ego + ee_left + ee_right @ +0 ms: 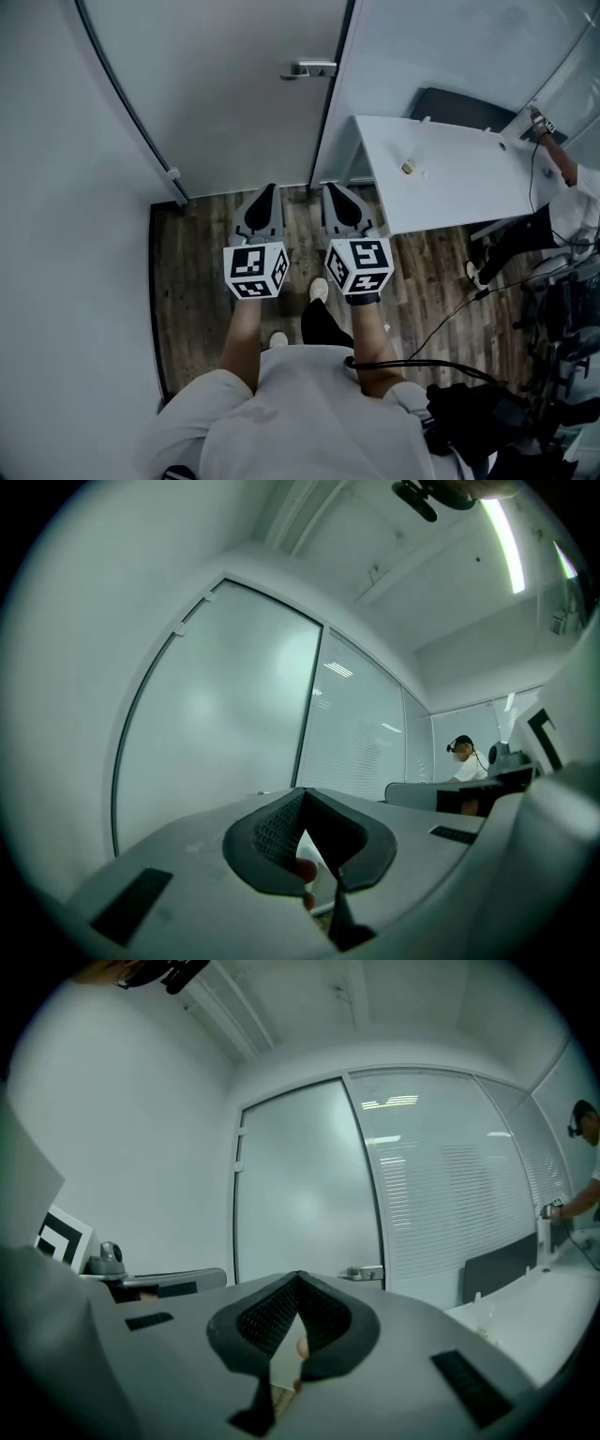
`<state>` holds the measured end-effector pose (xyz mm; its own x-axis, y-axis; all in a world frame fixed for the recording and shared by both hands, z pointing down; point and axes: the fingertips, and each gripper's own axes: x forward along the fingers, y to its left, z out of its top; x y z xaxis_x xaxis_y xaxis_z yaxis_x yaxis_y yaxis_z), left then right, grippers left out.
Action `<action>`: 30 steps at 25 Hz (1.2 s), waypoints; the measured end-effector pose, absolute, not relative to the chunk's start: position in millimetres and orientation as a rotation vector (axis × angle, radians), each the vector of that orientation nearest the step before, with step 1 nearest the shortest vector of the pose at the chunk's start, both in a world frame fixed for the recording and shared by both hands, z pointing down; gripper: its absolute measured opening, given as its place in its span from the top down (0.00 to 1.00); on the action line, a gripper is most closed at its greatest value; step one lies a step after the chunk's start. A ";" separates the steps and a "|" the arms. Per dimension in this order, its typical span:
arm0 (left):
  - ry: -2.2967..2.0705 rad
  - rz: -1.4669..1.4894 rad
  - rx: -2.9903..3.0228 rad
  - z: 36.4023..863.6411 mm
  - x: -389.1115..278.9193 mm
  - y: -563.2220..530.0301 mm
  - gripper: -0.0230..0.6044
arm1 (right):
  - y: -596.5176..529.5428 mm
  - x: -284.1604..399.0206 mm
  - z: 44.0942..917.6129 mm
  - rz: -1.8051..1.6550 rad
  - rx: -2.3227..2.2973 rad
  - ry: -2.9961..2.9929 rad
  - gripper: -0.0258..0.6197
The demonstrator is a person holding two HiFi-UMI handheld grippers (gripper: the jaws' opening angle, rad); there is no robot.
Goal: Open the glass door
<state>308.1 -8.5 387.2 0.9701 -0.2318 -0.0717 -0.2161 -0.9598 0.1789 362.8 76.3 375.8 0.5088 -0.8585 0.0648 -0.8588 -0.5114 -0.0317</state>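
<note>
L gripper (266, 190) & R gripper (331, 189) side by side, held level above wood floor (197, 281), both w/ jaws pressed together, nothing between. Frosted glass door (225, 94) straight ahead, flush in its frame, apart from both tips. Metal handle (312, 68) at door's right edge, ahead of R gripper, well clear of its jaws. In R gripper view, handle just right of jaw tips, beyond them. White desk (450, 178) to right.

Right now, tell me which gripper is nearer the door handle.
Right. The right gripper is short of the door handle, aimed just left of it; the left gripper is alongside, farther left.
</note>
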 end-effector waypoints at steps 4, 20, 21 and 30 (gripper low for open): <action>-0.341 -0.158 2.991 388.1 355.5 -21.5 0.98 | 61.7 409.3 377.9 0.068 2.739 -1.576 0.97; -0.442 -0.105 3.088 365.8 593.8 -73.8 0.98 | -1.9 646.3 364.1 0.165 2.724 -1.691 0.96; -0.446 -0.088 3.087 370.6 599.7 -78.7 0.98 | -5.4 651.5 368.5 0.181 2.719 -1.691 0.97; -0.379 -0.040 3.084 382.7 674.2 -133.4 0.98 | -37.9 716.5 374.9 0.199 2.766 -1.585 0.97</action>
